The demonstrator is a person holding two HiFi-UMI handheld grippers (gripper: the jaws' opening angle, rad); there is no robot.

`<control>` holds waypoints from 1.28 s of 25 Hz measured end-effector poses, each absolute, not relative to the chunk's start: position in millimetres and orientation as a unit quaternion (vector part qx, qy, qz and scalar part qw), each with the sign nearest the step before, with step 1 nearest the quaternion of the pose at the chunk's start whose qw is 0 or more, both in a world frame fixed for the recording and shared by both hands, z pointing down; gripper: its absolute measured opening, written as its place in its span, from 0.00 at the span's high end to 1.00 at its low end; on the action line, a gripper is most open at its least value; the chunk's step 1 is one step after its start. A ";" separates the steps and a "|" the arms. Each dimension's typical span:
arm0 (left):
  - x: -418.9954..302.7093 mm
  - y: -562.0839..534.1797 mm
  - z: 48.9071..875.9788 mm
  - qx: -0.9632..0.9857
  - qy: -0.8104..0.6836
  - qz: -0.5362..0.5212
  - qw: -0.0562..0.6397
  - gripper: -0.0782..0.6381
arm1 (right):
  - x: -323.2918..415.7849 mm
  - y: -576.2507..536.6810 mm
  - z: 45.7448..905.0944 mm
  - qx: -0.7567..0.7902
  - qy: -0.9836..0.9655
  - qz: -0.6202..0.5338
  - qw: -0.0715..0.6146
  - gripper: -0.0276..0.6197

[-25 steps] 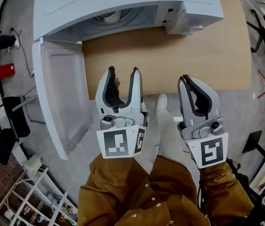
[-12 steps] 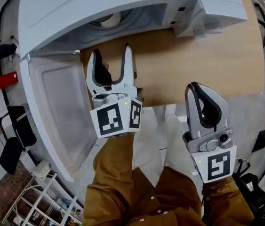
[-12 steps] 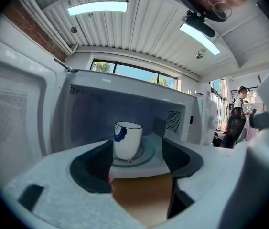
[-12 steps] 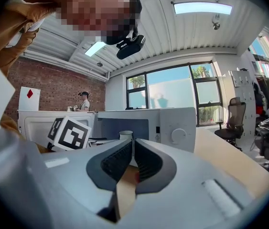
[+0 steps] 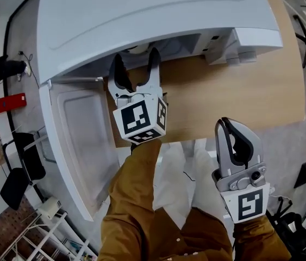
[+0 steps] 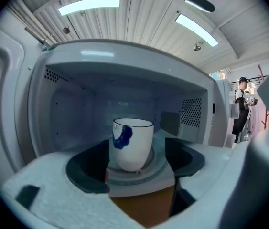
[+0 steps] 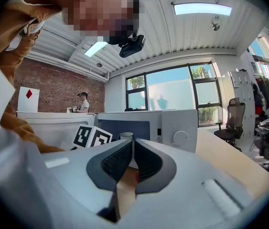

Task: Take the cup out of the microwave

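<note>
A white cup (image 6: 133, 144) with a blue mark stands upright on the turntable (image 6: 156, 168) inside the open white microwave (image 5: 153, 20). My left gripper (image 5: 136, 58) is at the oven's mouth and points in at the cup. Its jaws are opening, one to each side of the cup, and nothing is touching the pads (image 6: 91, 168). In the head view the oven's top hides the cup. My right gripper (image 5: 235, 137) hangs shut and empty off the table's near edge. From there the cup (image 7: 126, 136) shows small, beyond its tips.
The microwave door (image 5: 82, 145) stands swung open at the left, beside my left gripper. The wooden table (image 5: 245, 91) runs right of the oven. The control panel with a knob (image 7: 179, 137) is on the oven's right. A person (image 6: 242, 104) stands far off.
My left gripper has moved forward from the table's edge to the microwave opening, and its jaws have spread wider. The right gripper has stayed low by the table's edge.
</note>
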State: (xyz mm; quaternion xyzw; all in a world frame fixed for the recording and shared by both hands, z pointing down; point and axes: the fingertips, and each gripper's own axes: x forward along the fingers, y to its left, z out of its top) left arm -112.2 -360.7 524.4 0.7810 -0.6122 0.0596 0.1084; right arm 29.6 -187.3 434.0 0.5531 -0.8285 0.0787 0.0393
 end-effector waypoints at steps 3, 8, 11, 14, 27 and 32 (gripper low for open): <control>-111.0 -370.1 533.1 0.780 -0.614 0.069 0.103 0.37 | 28.5 -188.1 429.3 0.552 -0.830 0.078 0.036 0.92; -117.4 -383.5 534.4 0.770 -0.627 0.079 0.087 0.37 | 22.9 -183.8 421.2 0.542 -0.836 0.075 0.035 0.92; -113.3 -392.1 535.0 0.775 -0.621 0.078 0.085 0.34 | 21.5 -185.0 420.1 0.541 -0.836 0.083 0.029 0.92; -112.8 -399.8 534.0 0.776 -0.621 0.078 0.082 0.34 | 18.9 -185.2 416.5 0.539 -0.838 0.084 0.025 0.92; -114.2 -417.5 534.6 0.768 -0.629 0.095 0.073 0.36 | 27.3 -187.0 410.7 0.544 -0.834 0.084 0.022 0.92; -116.6 -408.1 531.0 0.768 -0.632 0.075 0.076 0.36 | 25.8 -185.0 409.4 0.544 -0.835 0.083 0.020 0.92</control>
